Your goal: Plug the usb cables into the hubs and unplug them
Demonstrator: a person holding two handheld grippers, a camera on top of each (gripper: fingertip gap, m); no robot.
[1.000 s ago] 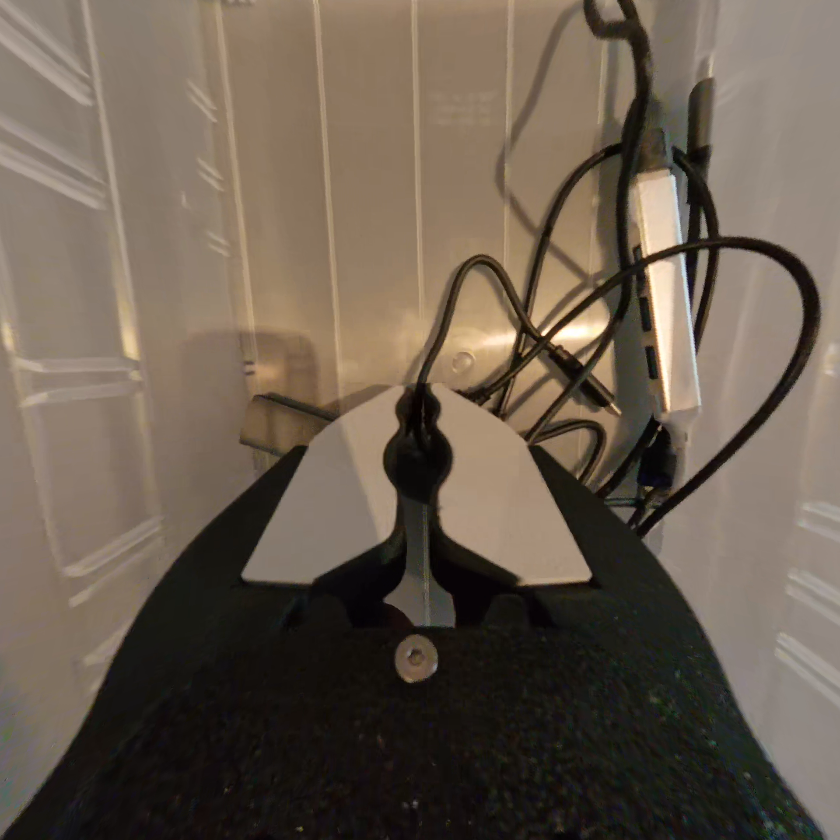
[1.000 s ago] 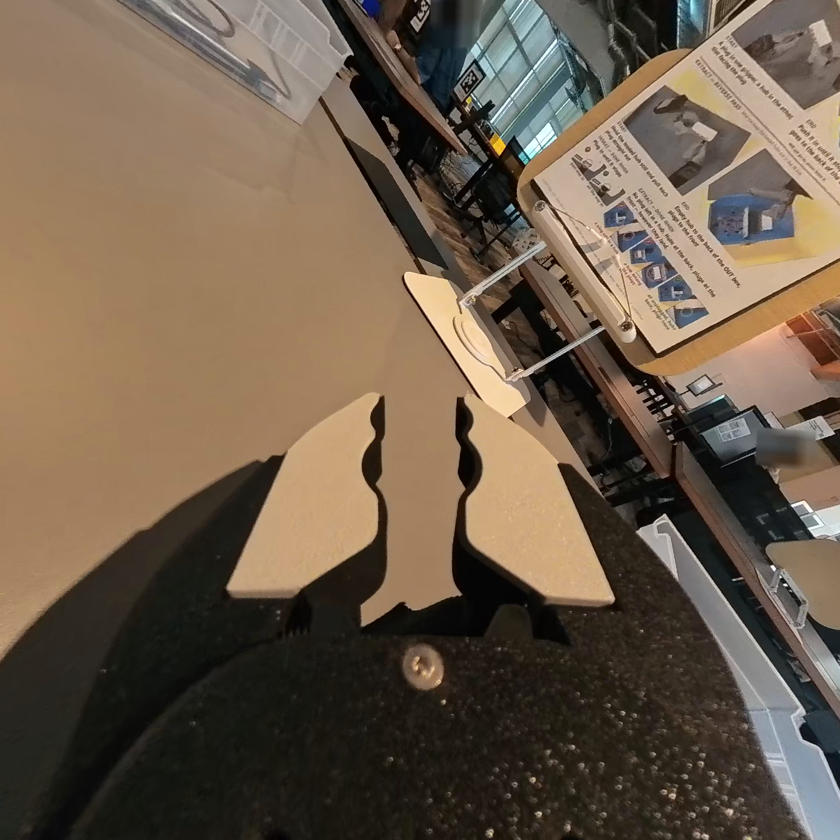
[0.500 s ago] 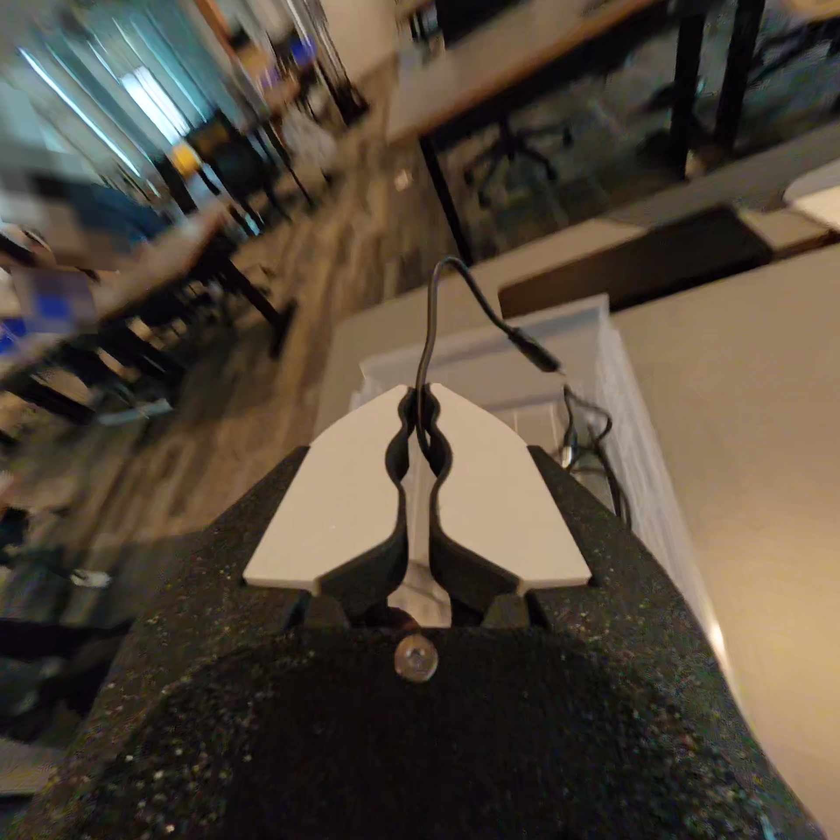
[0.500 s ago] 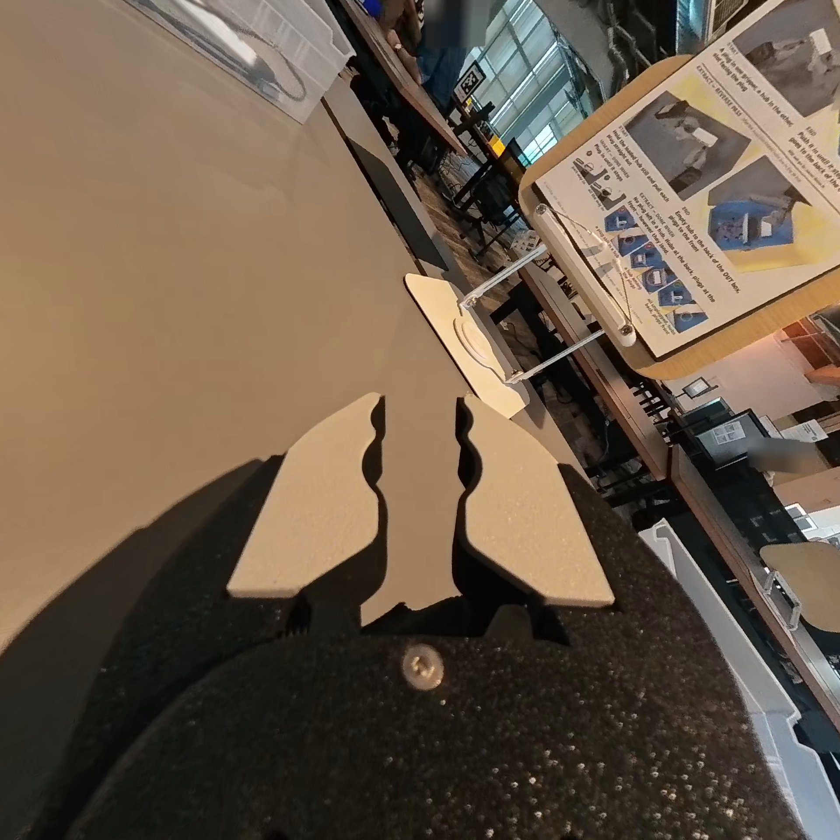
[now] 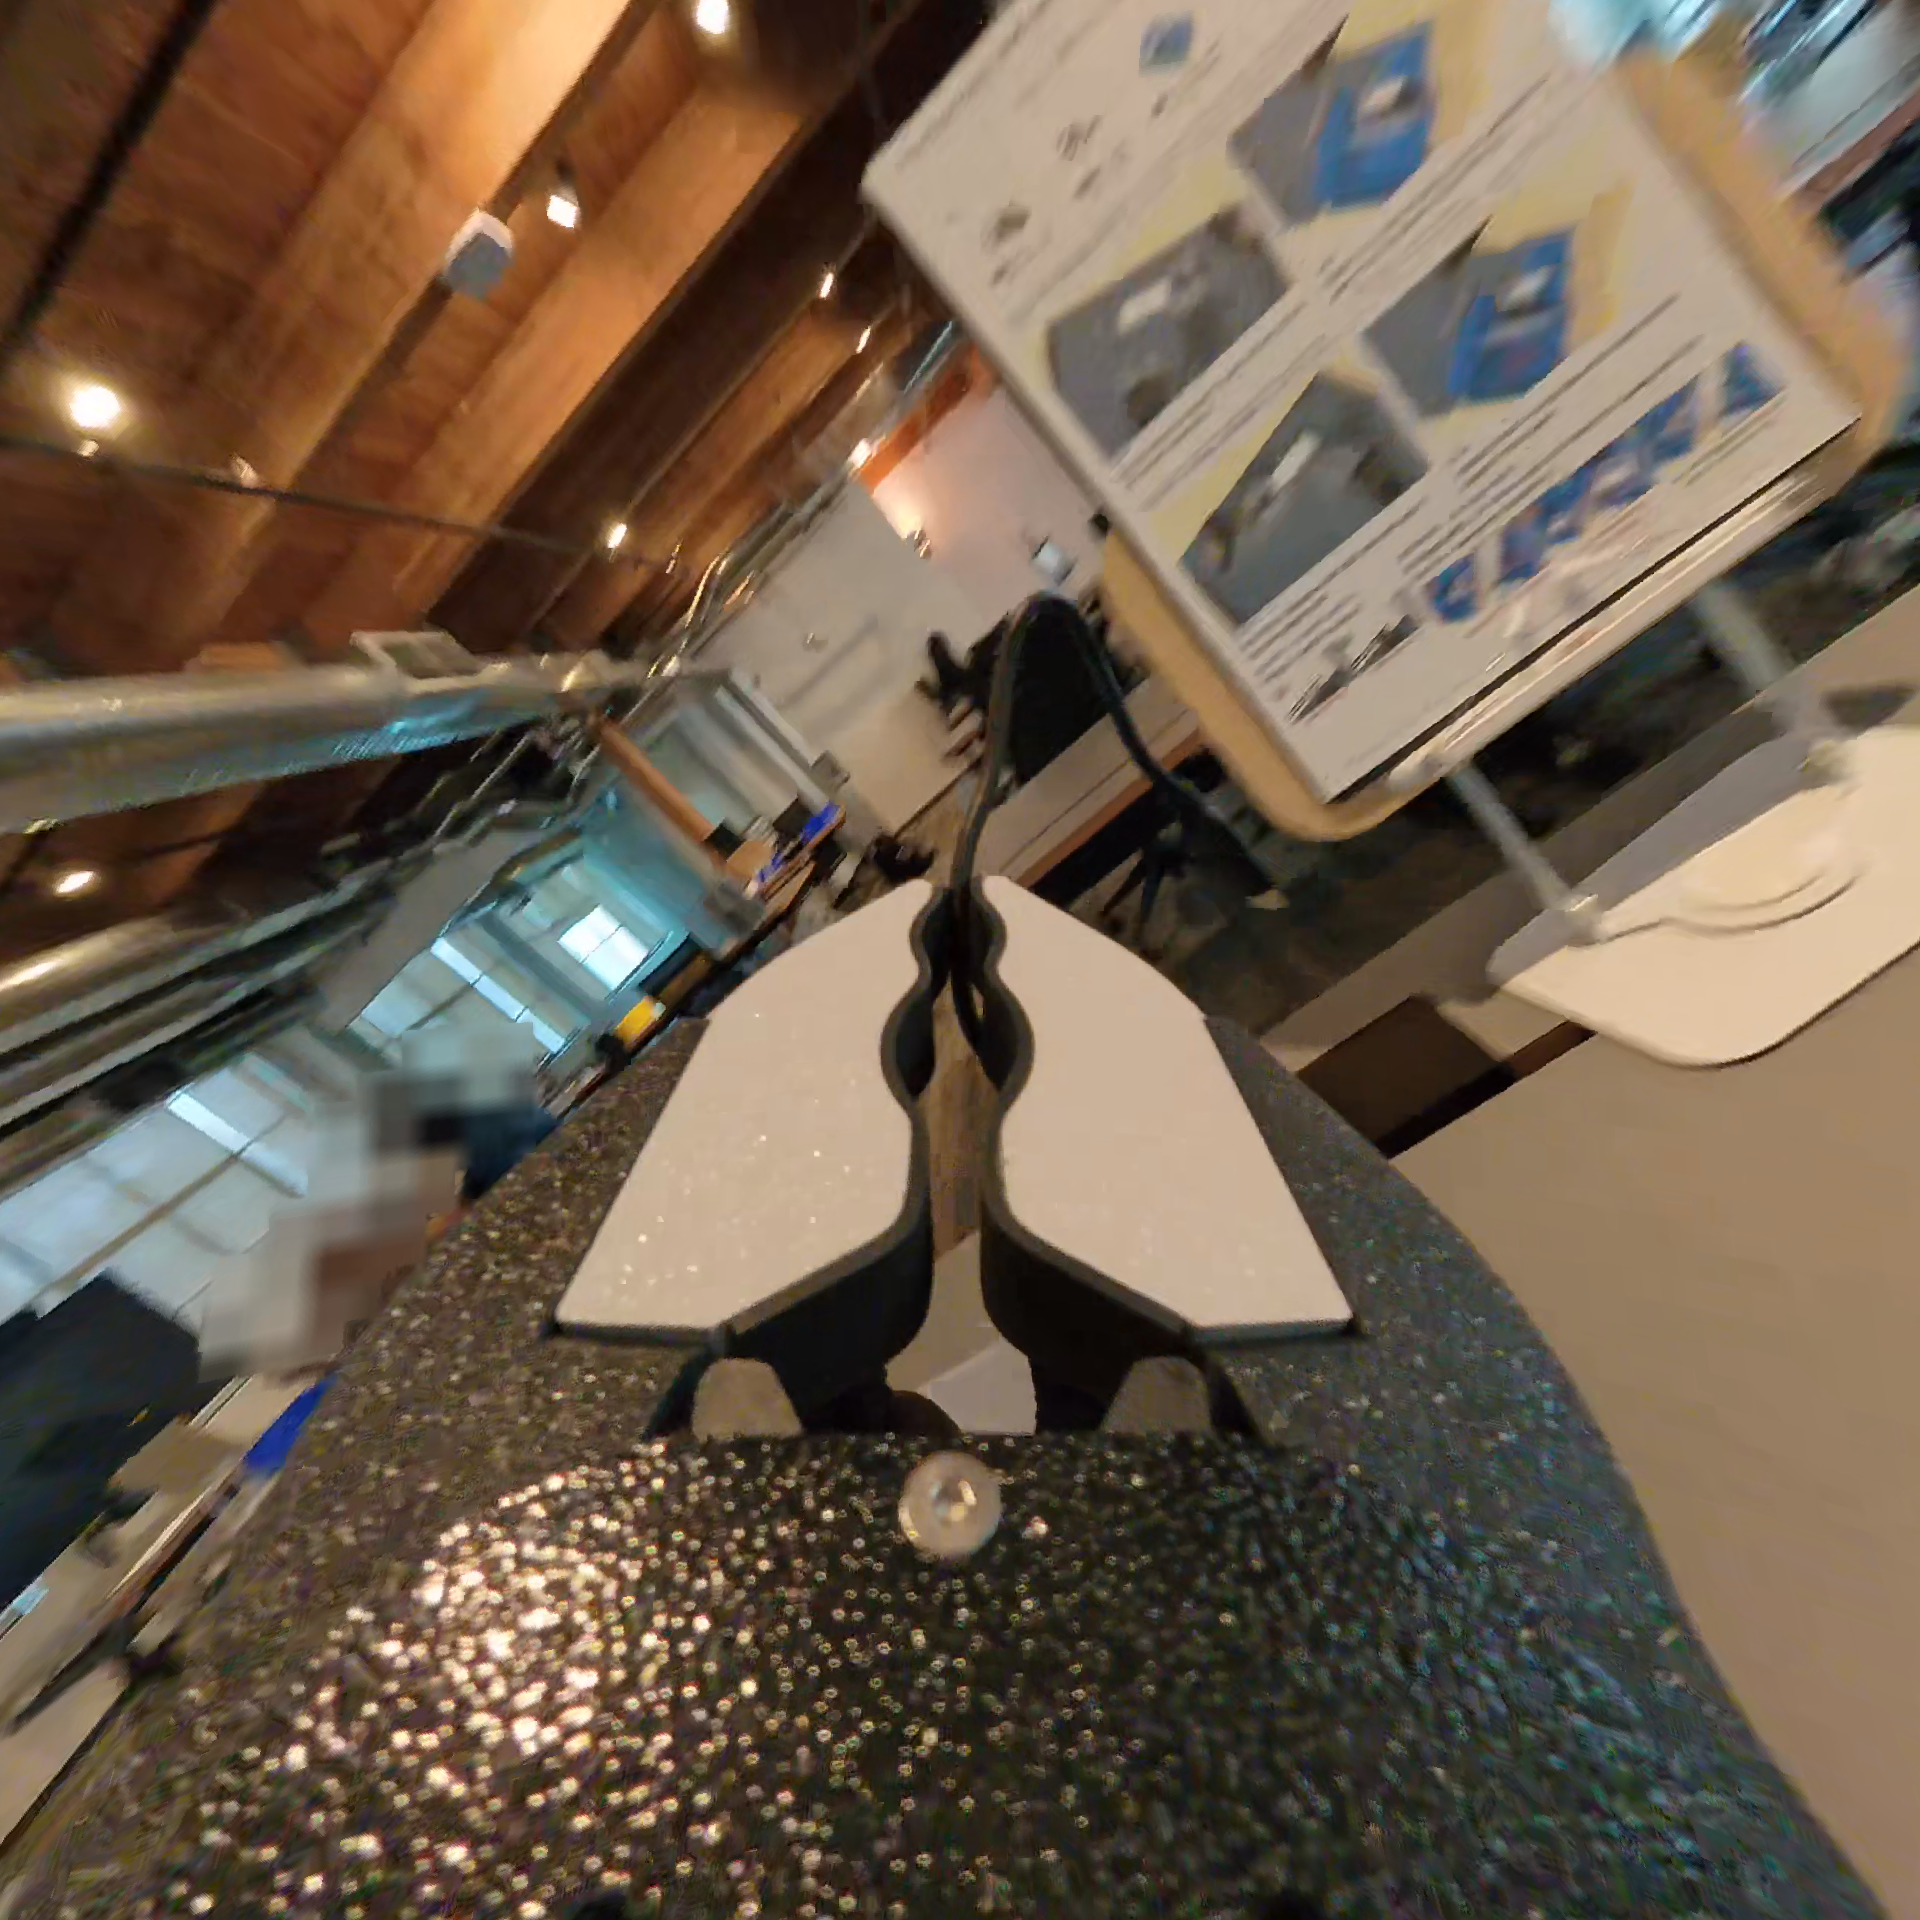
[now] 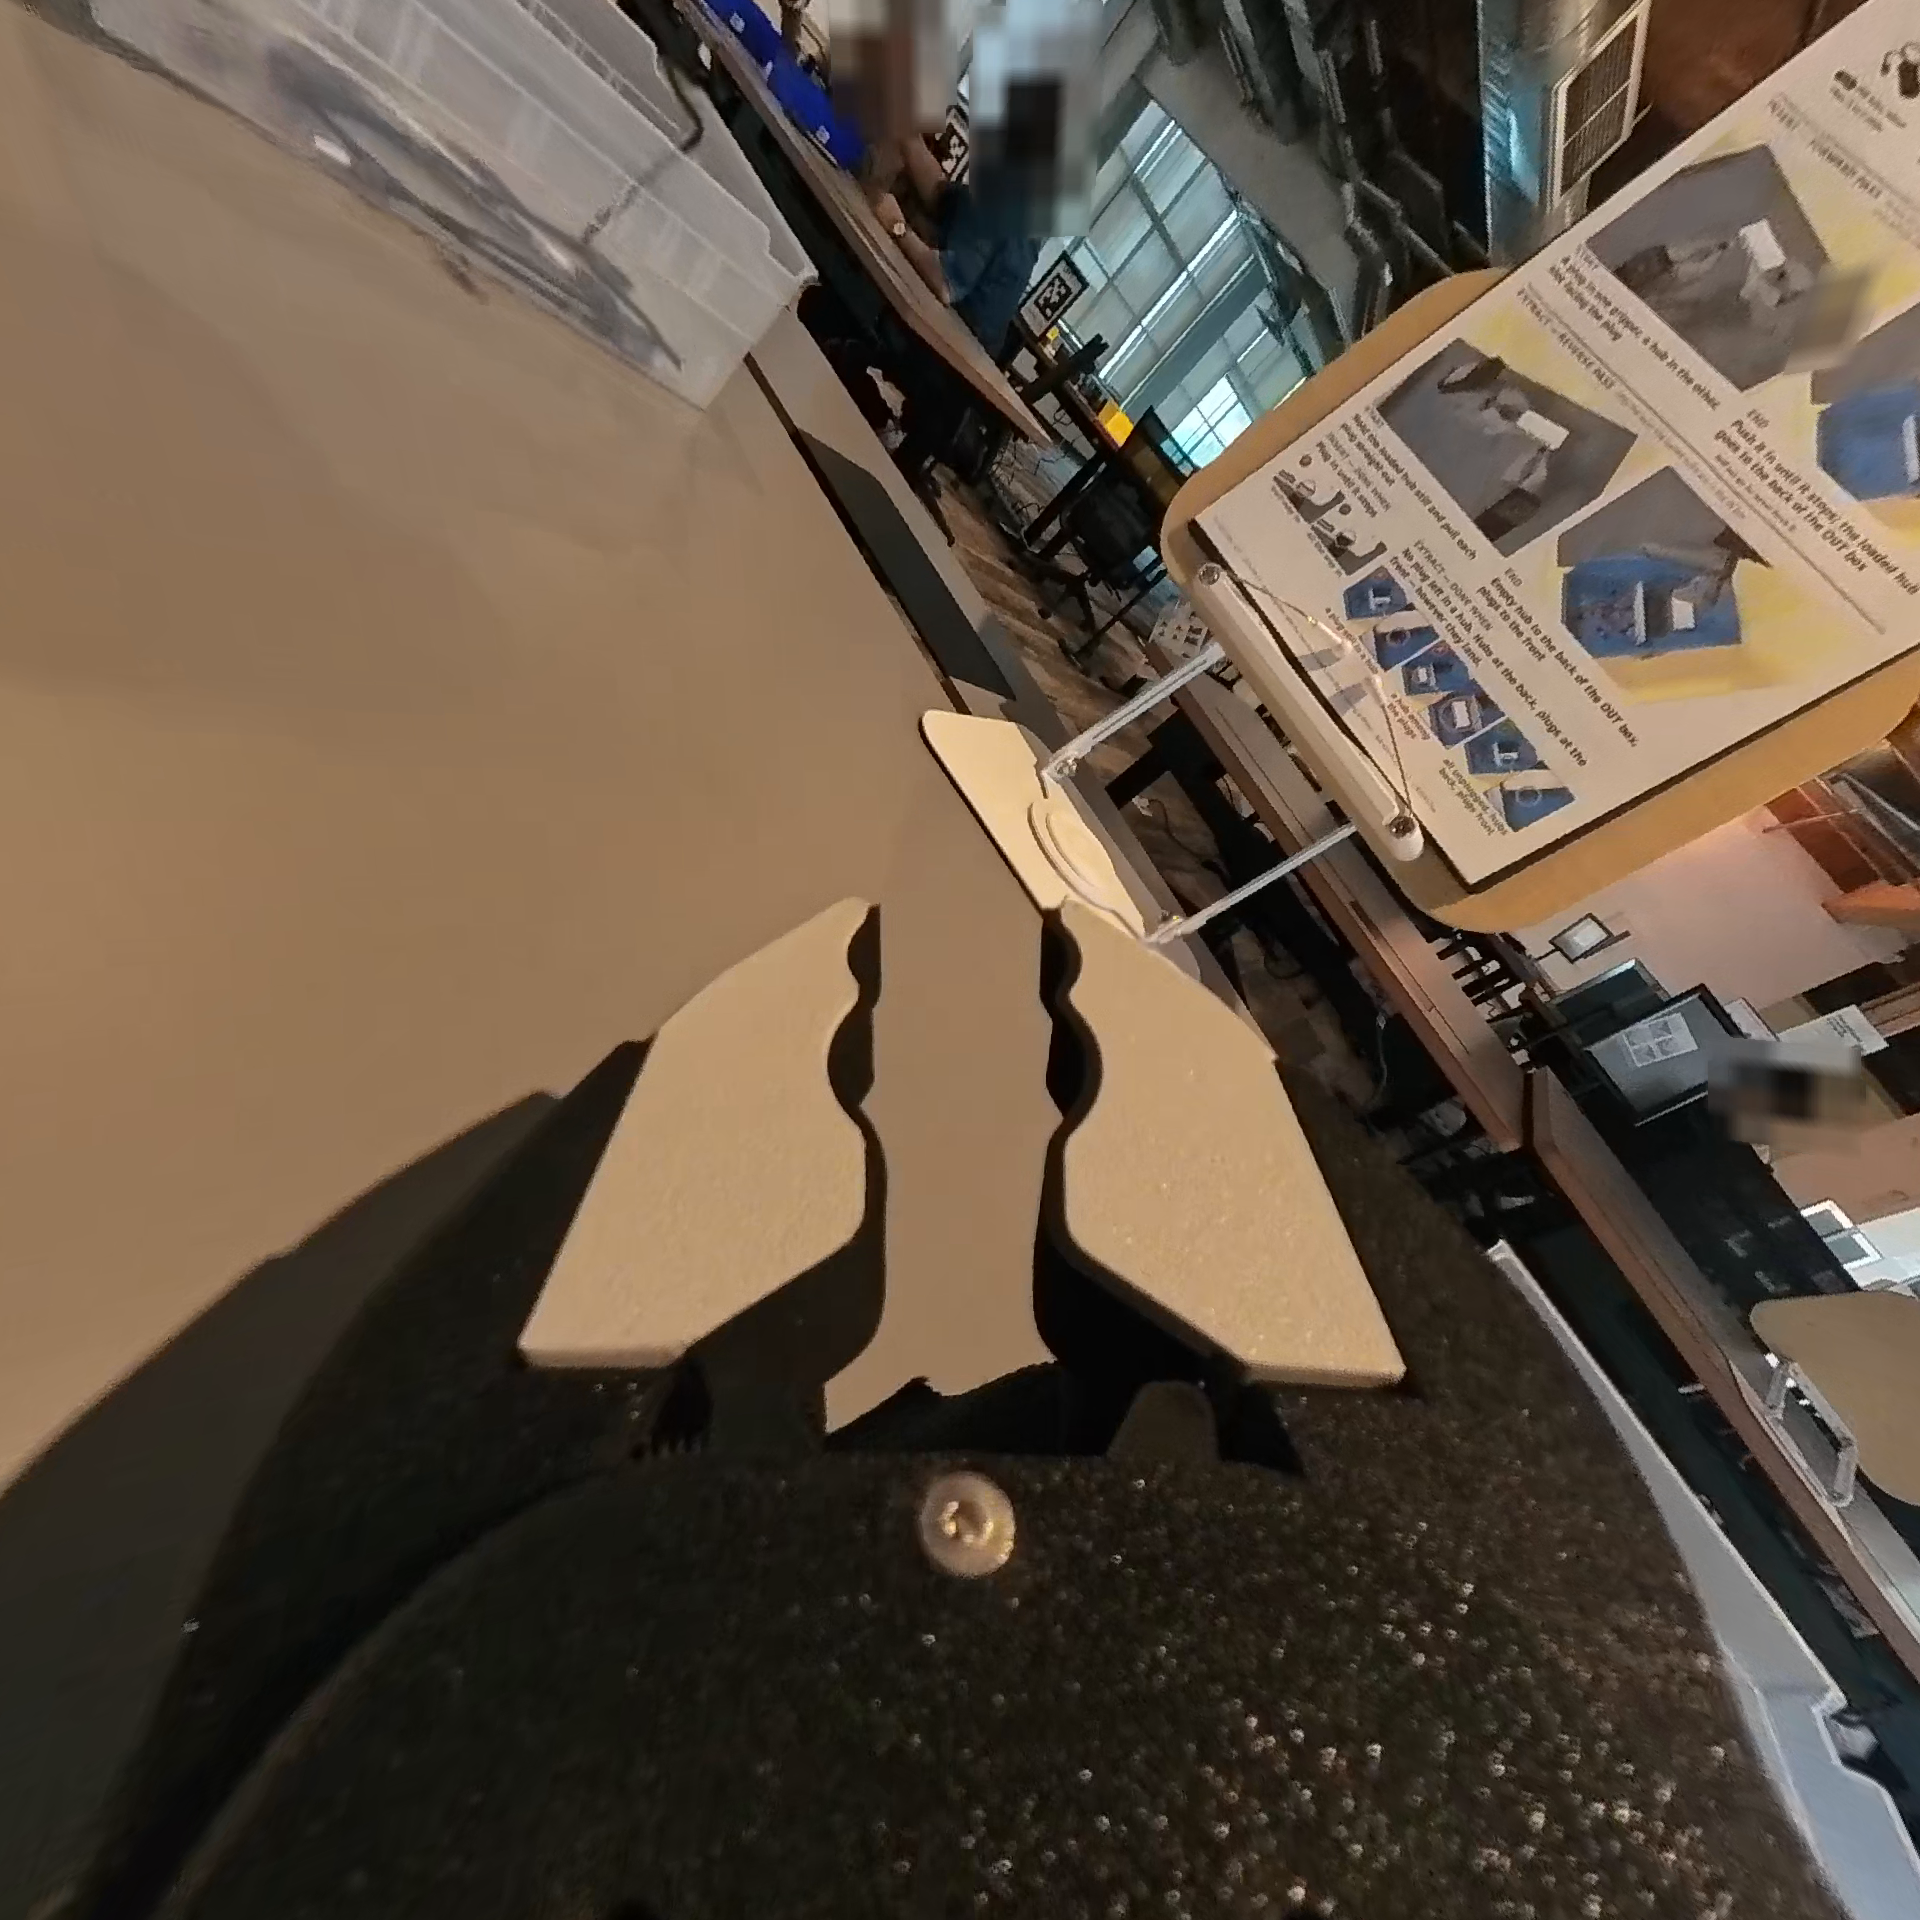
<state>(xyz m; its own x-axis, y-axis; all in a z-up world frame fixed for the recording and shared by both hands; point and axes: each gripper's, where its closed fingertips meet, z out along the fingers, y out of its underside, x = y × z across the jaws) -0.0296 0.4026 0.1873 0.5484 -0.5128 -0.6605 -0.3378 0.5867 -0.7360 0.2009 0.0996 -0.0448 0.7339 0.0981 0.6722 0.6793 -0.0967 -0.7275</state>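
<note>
1. Pinching a thin black rubber-sheathed usb cable (image 5: 985,800) between its nearly closed pale fingertips, the left gripper (image 5: 961,914) points up and away from the beige tabletop (image 5: 1662,1299), probably to lift the cable clear for plugging.
2. Its plug end is not visible.
3. No hub shows in either view.
4. Just above the tabletop, the right gripper (image 6: 961,920) waits with fingers parted and empty, likely free to take a hub.

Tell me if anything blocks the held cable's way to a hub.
Cannot be settled: the left gripper is shut on the black cable, lifted and pointing out at the room, and no hub shows in either view. The right gripper is open and empty.
</note>
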